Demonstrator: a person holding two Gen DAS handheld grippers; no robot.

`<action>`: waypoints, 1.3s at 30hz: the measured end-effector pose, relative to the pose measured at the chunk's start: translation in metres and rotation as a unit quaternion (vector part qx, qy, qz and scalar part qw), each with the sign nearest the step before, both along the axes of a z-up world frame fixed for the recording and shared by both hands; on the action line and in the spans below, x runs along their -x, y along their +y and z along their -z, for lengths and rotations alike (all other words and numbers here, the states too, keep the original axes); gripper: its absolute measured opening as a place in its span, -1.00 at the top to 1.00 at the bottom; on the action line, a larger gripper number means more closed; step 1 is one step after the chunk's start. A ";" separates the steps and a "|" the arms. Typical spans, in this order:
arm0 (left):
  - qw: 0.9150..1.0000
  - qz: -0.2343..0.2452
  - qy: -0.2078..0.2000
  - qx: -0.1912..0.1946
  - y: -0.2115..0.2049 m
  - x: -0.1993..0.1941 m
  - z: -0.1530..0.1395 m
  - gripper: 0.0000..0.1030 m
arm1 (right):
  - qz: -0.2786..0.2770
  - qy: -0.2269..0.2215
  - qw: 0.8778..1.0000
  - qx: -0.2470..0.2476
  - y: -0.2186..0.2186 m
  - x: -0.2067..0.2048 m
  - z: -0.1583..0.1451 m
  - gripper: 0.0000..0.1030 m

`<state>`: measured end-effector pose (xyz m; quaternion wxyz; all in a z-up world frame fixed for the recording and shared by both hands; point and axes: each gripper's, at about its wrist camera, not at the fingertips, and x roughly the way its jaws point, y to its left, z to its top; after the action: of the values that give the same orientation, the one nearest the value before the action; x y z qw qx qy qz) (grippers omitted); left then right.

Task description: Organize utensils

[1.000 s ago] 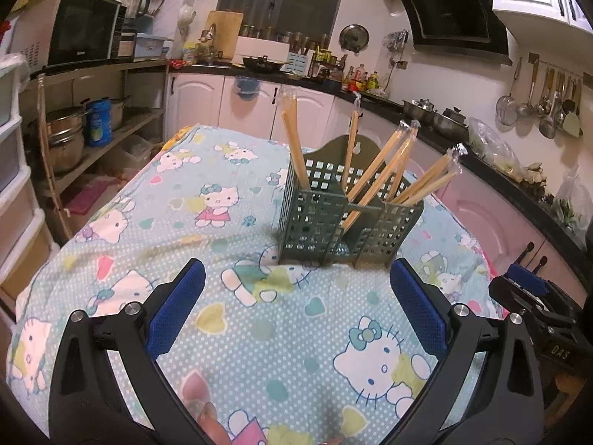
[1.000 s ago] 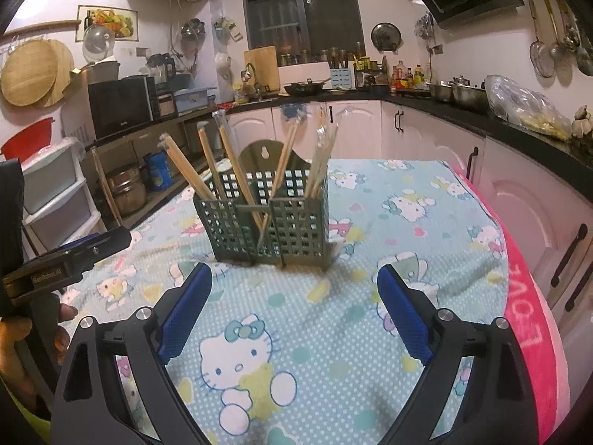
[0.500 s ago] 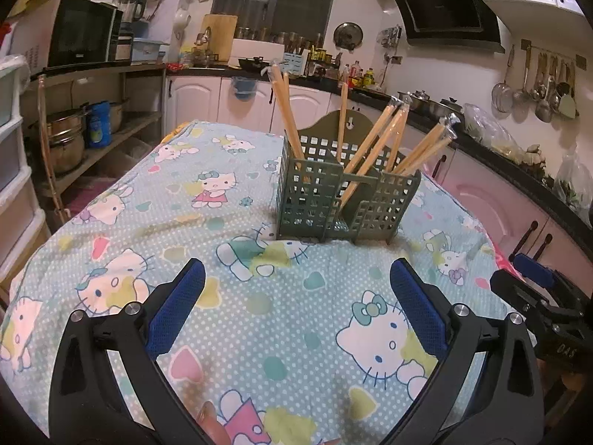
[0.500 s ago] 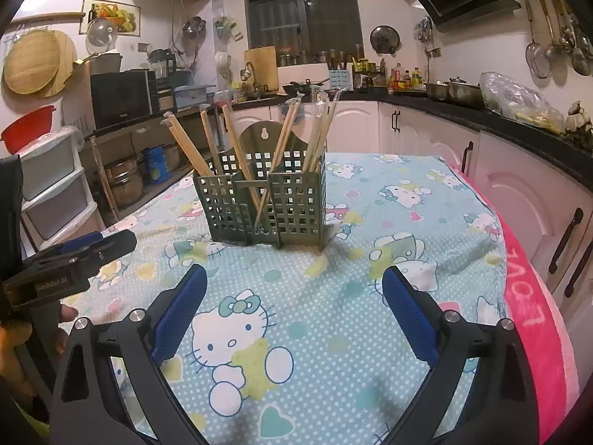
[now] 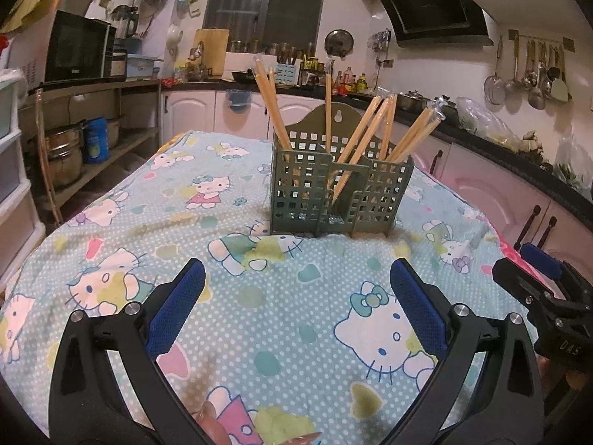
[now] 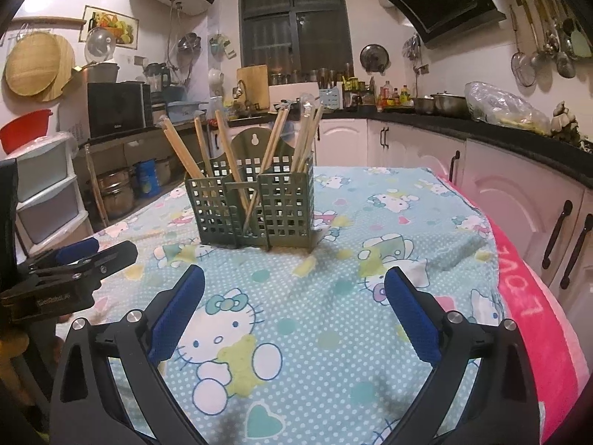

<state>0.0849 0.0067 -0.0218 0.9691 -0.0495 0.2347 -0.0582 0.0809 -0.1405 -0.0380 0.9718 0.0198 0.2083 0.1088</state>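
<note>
A green perforated utensil holder stands upright in the middle of the table, also in the right wrist view. Several wrapped wooden chopsticks lean in its compartments, also in the right wrist view. My left gripper is open and empty, low over the cloth, well short of the holder. My right gripper is open and empty, likewise short of the holder. Each gripper shows at the edge of the other's view: the right one, the left one.
The table wears a Hello Kitty cloth with a pink edge on the right. Kitchen counters and cabinets run along the back and right. Shelves with pots and plastic drawers stand to the left.
Both grippers have dropped lower and tilted up, so the holder now sits higher and more level in both views. Both stay open and empty.
</note>
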 end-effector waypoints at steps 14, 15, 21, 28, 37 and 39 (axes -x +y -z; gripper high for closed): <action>0.999 -0.014 -0.037 0.008 0.005 0.011 0.000 -0.78 | 0.012 -0.053 0.998 0.011 0.004 0.015 0.000 -0.87; 0.999 -0.014 -0.038 0.009 0.005 0.012 0.000 -0.78 | 0.010 -0.052 0.999 0.013 0.005 0.014 0.000 -0.87; 0.999 -0.017 -0.043 0.013 0.007 0.013 -0.001 -0.78 | 0.011 -0.053 0.998 0.012 0.005 0.015 0.001 -0.87; 0.999 -0.019 -0.044 0.009 0.007 0.015 -0.002 -0.78 | 0.016 -0.050 0.999 0.007 0.003 0.015 0.001 -0.87; 0.999 -0.022 -0.042 0.011 0.008 0.015 -0.003 -0.78 | 0.017 -0.050 0.999 0.004 0.002 0.015 0.002 -0.87; 0.999 -0.023 -0.043 0.011 0.007 0.015 -0.003 -0.78 | 0.017 -0.049 0.999 0.004 0.002 0.015 0.002 -0.87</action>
<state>0.0697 0.0140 -0.0188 0.9787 -0.0629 0.1913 -0.0406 0.0660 -0.1387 -0.0401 0.9827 0.0137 0.1603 0.0918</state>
